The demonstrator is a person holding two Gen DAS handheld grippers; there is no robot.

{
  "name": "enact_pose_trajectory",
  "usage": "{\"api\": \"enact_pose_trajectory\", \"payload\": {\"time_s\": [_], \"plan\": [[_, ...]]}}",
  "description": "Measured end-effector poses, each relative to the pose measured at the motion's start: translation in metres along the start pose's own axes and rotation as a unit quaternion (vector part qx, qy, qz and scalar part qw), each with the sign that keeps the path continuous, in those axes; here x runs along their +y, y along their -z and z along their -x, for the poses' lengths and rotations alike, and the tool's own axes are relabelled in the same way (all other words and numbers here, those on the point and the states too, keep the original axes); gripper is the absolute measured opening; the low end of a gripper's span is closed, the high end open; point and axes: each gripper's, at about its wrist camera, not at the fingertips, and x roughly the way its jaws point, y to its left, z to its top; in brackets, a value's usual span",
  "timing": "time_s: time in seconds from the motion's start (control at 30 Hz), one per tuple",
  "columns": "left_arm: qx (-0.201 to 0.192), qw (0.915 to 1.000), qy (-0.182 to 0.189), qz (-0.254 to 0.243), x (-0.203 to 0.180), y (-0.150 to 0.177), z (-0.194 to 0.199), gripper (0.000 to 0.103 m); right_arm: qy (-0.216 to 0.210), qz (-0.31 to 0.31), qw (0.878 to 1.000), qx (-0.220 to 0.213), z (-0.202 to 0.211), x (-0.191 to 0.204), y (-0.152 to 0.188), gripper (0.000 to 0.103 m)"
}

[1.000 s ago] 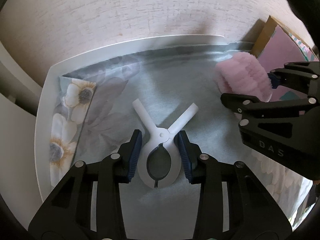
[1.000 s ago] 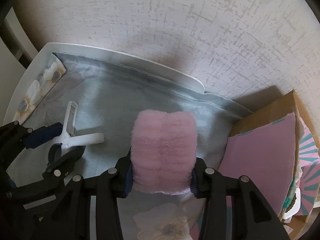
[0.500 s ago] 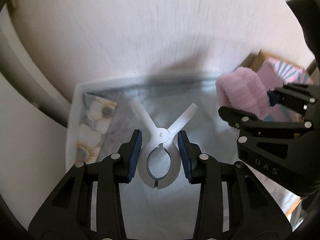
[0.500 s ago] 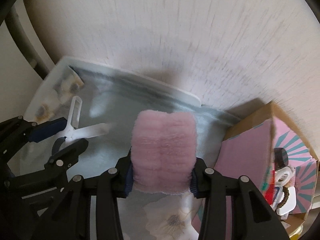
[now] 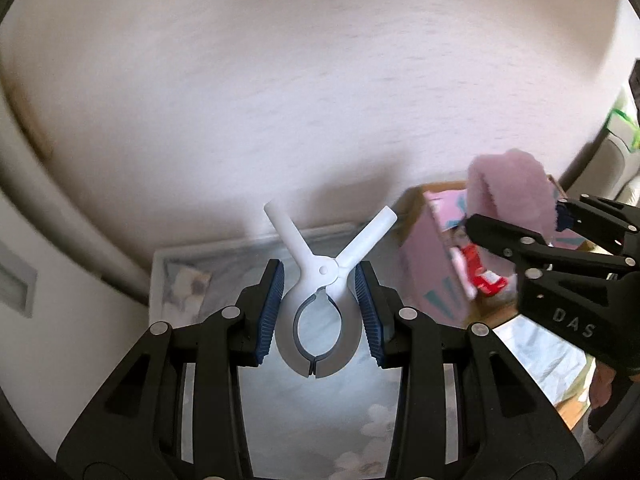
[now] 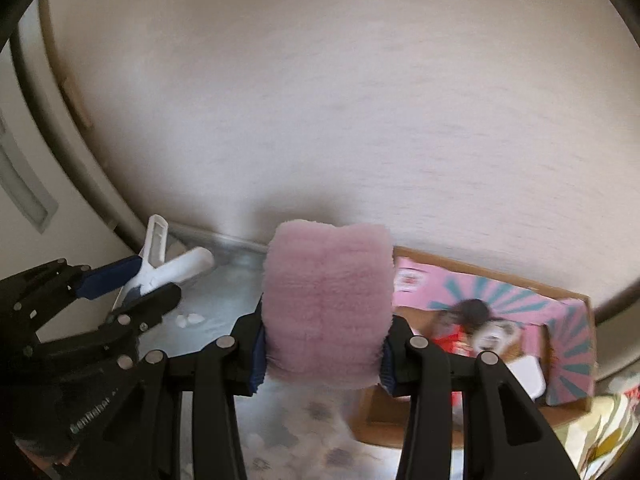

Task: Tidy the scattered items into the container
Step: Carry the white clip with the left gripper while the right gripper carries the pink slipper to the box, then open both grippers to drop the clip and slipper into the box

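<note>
Pinching a white clip (image 5: pixel 320 312), the left hand-held gripper (image 5: pixel 320 312); the right hand-held gripper (image 6: pixel 324 356) squeezes a pink fluffy roll (image 6: pixel 326 304).

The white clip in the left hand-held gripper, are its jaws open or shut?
Shut: the white clip's curved tips meet at the bottom, handles splayed apart.

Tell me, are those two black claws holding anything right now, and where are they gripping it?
Yes. The left gripper squeezes the white clip across its rounded jaw end, handles pointing away. The right gripper clamps the fluffy pink band by its lower sides.
</note>
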Motion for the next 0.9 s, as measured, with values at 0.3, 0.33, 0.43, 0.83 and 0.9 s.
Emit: {"api": "enact_pose_trajectory", "payload": {"time_s": [0.3, 0.33, 0.43, 0.83, 0.9], "plan": [[-0.002, 0.9976, 0.038, -0.058, -0.097, -0.031, -0.018, 0.034, 0.057, -0.098, 0.994, -0.009, 0.03, -0.111, 0.034, 0.04], [0.001, 0.9972, 0.041, -0.062, -0.101, -0.033, -0.03, 0.034, 0.061, -0.107, 0.992, -0.008, 0.03, -0.12, 0.037, 0.04], [0.013, 0.9962, 0.049, -0.071, -0.135, -0.037, -0.041, 0.034, 0.077, -0.142, 0.987, 0.0, 0.032, -0.16, 0.052, 0.04], [0.06, 0.9948, 0.042, -0.071, -0.181, -0.039, -0.106, 0.042, 0.077, -0.146, 0.986, 0.024, 0.006, -0.212, 0.079, 0.04], [0.061, 0.9958, 0.026, -0.063, -0.182, -0.043, -0.107, 0.083, 0.074, -0.138, 0.987, 0.029, 0.0, -0.218, 0.079, 0.042]]}}
